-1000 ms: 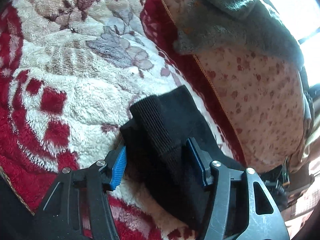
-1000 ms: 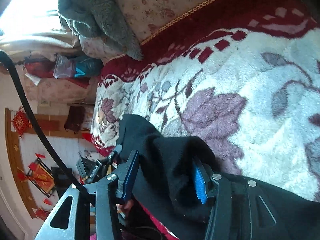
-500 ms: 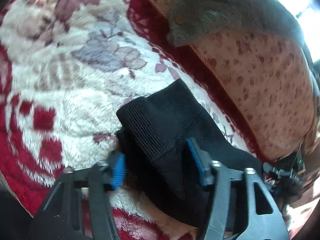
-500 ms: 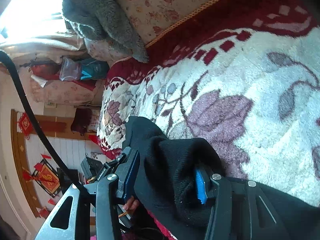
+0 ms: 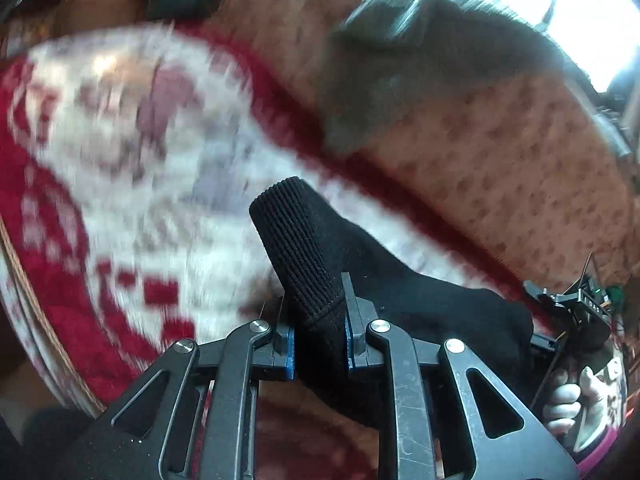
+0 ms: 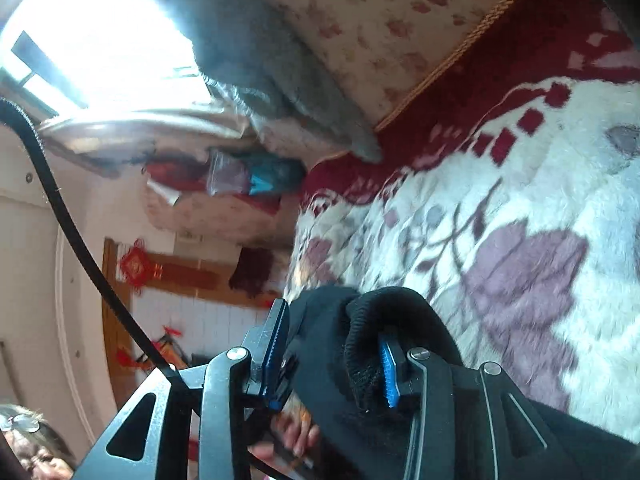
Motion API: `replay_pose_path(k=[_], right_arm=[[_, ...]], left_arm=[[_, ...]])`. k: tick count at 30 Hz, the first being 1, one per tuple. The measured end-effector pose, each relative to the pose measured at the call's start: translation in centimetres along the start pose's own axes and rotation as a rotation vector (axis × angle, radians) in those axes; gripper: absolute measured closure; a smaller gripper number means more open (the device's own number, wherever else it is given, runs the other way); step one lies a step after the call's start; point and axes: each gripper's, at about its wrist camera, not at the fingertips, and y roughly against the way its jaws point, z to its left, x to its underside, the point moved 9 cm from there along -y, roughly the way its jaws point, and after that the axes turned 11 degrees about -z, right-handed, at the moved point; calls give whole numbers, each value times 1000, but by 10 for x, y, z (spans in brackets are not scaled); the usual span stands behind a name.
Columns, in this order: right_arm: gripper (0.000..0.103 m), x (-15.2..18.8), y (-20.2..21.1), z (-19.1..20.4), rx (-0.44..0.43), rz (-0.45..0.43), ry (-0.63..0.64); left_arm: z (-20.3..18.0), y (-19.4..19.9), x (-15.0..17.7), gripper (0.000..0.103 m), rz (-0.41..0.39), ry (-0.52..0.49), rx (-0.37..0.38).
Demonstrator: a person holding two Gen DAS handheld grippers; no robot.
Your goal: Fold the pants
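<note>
The black pants (image 5: 360, 264) have a ribbed waistband that sticks up between my left fingers. My left gripper (image 5: 318, 340) is shut on that ribbed band and holds it above the red-and-white floral blanket (image 5: 120, 184). In the right wrist view the black pants (image 6: 340, 360) bunch between my right fingers. My right gripper (image 6: 332, 364) has closed in on the ribbed edge, with the blue pads pressing the cloth. The rest of the pants hangs below both grippers, out of sight. The other gripper shows at the right edge of the left wrist view (image 5: 576, 320).
A grey fleece blanket (image 6: 260, 52) lies on a beige floral cover (image 6: 380, 20) at the back, under a bright window (image 6: 100, 28). The blanket's edge drops off to a room with red wall ornaments (image 6: 136, 268). A person's face (image 6: 28, 448) shows bottom left.
My left gripper closed from open onto the ribbed waistband and swung up fast; the view is blurred. My right gripper narrowed on the cloth and lifted with it.
</note>
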Motion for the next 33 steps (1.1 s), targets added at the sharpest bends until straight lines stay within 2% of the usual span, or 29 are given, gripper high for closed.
replay_pose_path(k=[2,3,5,7,9,12,14,16,18,20,22,26,28,31,33], right_arm=[[64,2,-12,-24,156,3,52],[68,2,-13,-27,172,-6,62],[68,0,-8,-23,172,-29,75],[68,-3,3,-24,227,-52,94],[66,-8,20,-23,260,-93,103],[65,-3,37,3,190,-124,124],[63,14,39,20,202,-93,190],[63,38,29,32,200,-30,263],[63,67,15,38,232,52,334],[63,91,3,33,275,116,404],[63,104,2,13,396,156,473],[65,111,36,3,407,125,496],[66,108,60,-4,423,105,500],[69,101,109,-17,400,42,439],[71,92,144,-27,444,-10,421]], left_arm=[[13,-15,13,86,30,22,-36],[16,-19,17,85,42,33,-31],[19,-19,15,79,33,55,-25],[24,-14,8,72,22,46,-57],[28,-4,-1,70,-7,53,-67],[31,19,-15,68,-81,61,-95],[26,36,-27,68,-157,54,-93],[5,50,-36,68,-217,20,-54],[-15,52,-36,67,-233,-25,-16],[-37,43,-25,67,-197,-78,21],[-46,26,-7,67,-123,-116,26],[-34,-8,35,67,24,-157,-29],[-29,-9,38,67,14,-146,-25],[-36,-4,34,67,11,-160,-20],[-48,3,30,67,1,-173,8]])
